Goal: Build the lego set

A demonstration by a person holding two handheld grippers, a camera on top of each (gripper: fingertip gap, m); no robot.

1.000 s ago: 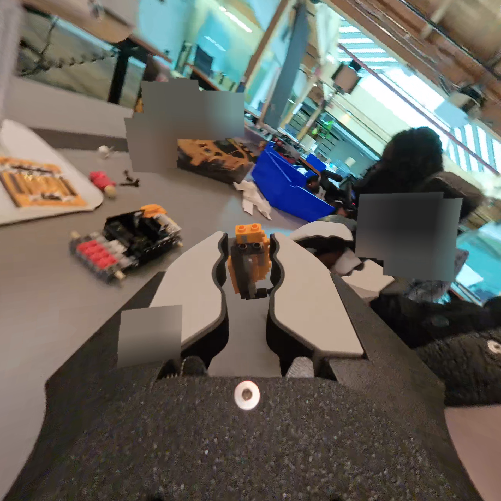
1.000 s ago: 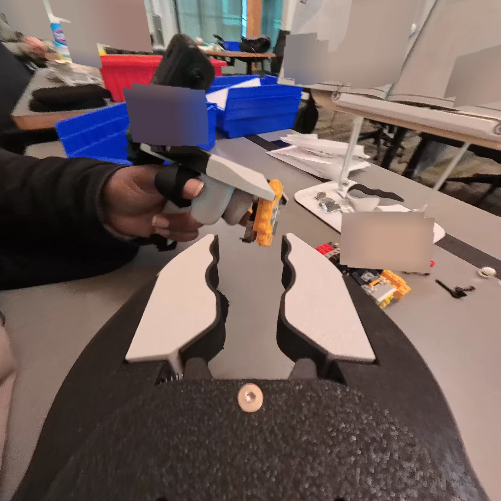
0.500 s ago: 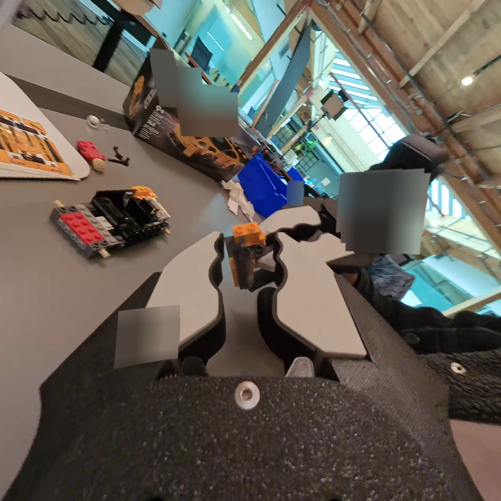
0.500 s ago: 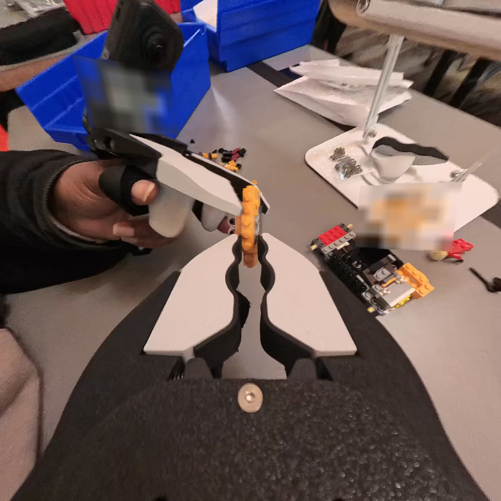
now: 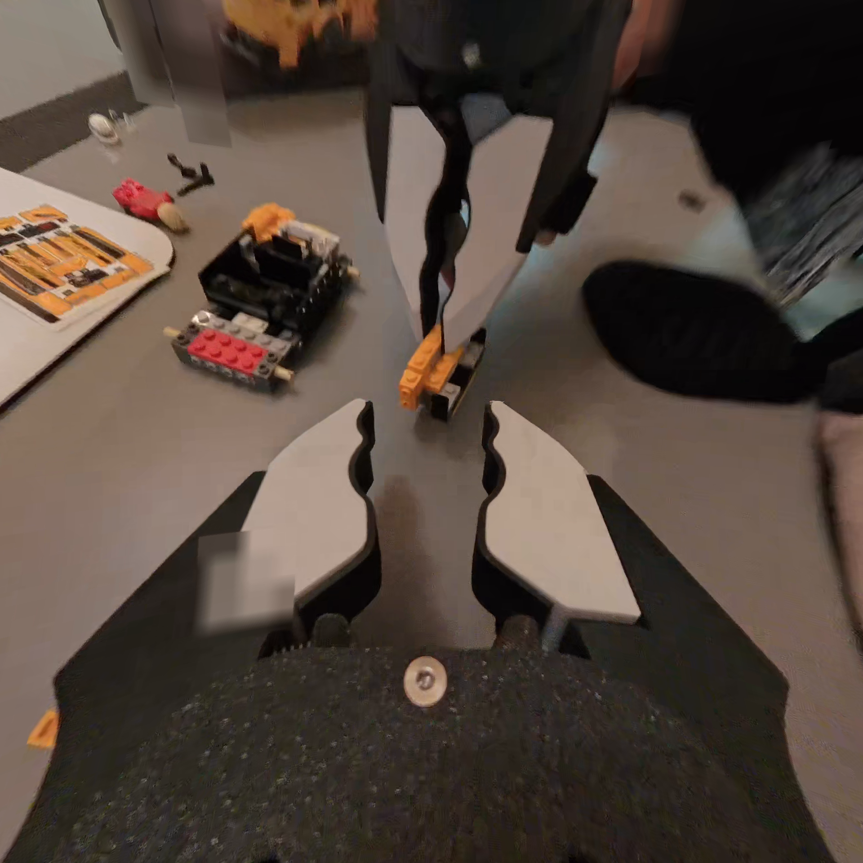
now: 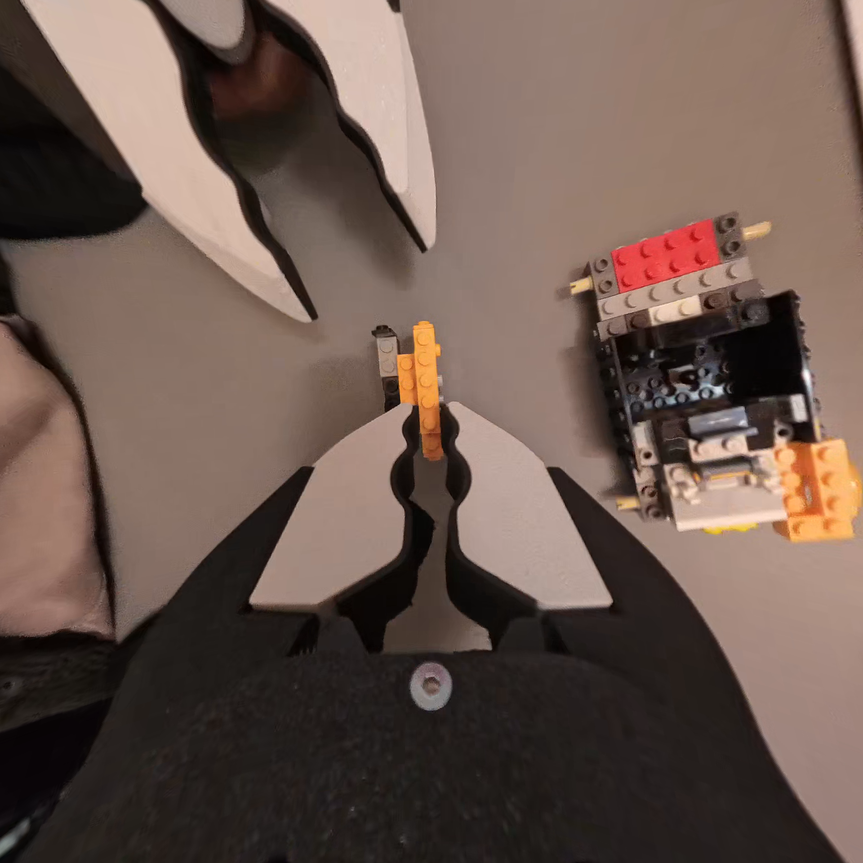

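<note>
Closest in, the right gripper [image 6: 427,411] is clamped on the orange plate of a small orange-and-black sub-assembly [image 6: 422,383], held down at the grey tabletop [image 6: 607,116], apparently resting on it. Just beyond it the left gripper [image 5: 427,411] hangs with its fingers spread wide and nothing between them. A second ago that left gripper was the one pinching the sub-assembly up in the air, while the right one was open; half a second ago both were on it. So the hand-over is done. Off to the side, well apart, sits the half-built car chassis [image 6: 700,387], black-walled with a red plate at one end and an orange block at the other. Farther away lie the instruction booklet [image 5: 60,261] and a loose red piece [image 5: 137,198]. I'd say the next move is carrying the sub-assembly over, lining up its studs, and pressing it on while the free gripper steadies the chassis.
</note>
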